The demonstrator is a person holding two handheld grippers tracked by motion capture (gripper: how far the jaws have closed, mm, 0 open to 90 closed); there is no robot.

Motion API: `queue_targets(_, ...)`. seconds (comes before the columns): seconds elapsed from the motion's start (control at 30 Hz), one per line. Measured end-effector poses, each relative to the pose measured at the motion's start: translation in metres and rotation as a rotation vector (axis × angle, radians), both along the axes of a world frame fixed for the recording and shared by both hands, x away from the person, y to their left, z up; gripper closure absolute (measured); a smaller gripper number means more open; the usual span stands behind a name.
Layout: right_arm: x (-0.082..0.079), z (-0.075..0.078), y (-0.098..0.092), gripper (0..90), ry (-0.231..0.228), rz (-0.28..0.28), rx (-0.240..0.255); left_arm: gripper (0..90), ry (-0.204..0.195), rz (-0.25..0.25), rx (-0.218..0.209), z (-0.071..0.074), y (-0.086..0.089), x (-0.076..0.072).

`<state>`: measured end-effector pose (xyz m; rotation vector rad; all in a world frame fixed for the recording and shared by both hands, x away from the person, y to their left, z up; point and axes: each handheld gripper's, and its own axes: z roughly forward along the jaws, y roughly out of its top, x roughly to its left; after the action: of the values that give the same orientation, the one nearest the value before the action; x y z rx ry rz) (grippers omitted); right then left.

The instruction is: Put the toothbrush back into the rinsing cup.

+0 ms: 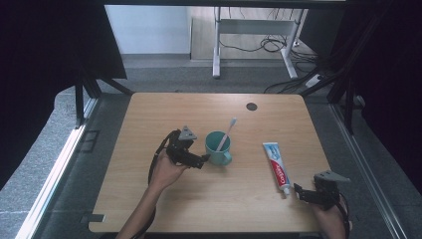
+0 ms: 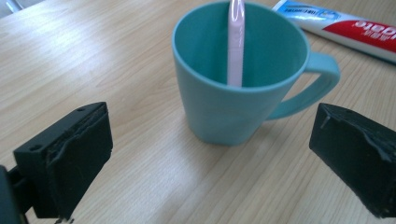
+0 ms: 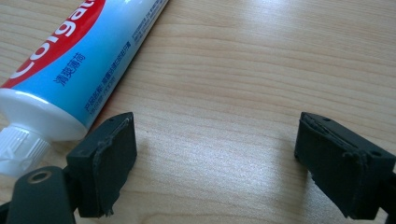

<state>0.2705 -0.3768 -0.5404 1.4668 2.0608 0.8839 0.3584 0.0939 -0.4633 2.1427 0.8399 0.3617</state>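
Teal: 1 mug (image 1: 218,148) holding 1 toothbrush (image 1: 227,132); 1 toothpaste tube (image 1: 276,167) apart.

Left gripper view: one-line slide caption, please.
Open left gripper faces a teal mug holding a pink toothbrush.

Daylight enters from the far side of the room, where the pale wall and floor beyond the table (image 1: 149,199) look bright and slightly washed out. Both flanks of the high view are nearly black, so the contrast is strong. The wooden tabletop is evenly lit, with soft, faint shadows. That picture is mildly soft and grainy, and small details smear.

In the left gripper view, the teal mug (image 2: 233,88) is sharp, with a dim shadow at its base. In the right gripper view, a pale sheen lies on the wood between the jaws, and the toothpaste tube (image 3: 79,60) stays readable though its white cap is a little overexposed.
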Motion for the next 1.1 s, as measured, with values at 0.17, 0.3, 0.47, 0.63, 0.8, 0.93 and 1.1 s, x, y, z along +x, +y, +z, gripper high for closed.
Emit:
queue_targets(0.17,0.000,0.000,0.000,12.5,0.000,0.000,0.000,0.0,0.007,0.010,-0.002,-0.007,0.007,-0.005)
queue_targets(0.3,0.000,0.000,0.000,12.5,0.000,0.000,-0.001,0.0,0.009,0.015,-0.002,-0.013,0.011,-0.010)
queue_targets(0.47,0.000,0.000,0.000,12.5,-0.001,-0.001,0.001,0.0,0.009,0.017,0.002,-0.018,0.015,-0.016)
queue_targets(0.63,0.000,0.000,0.000,12.5,0.000,-0.001,0.001,0.0,0.007,0.018,0.002,-0.024,0.018,-0.023)
queue_targets(0.8,0.000,0.000,0.000,12.5,0.000,-0.001,0.000,0.0,0.006,0.020,0.015,-0.031,0.021,-0.030)
queue_targets(0.93,0.000,0.000,0.000,12.5,0.000,0.000,0.000,0.0,0.009,0.026,0.026,-0.038,0.025,-0.036)
queue_targets(1.1,0.000,0.000,0.000,12.5,0.000,-0.001,0.000,0.0,0.011,0.032,0.044,-0.045,0.029,-0.042)
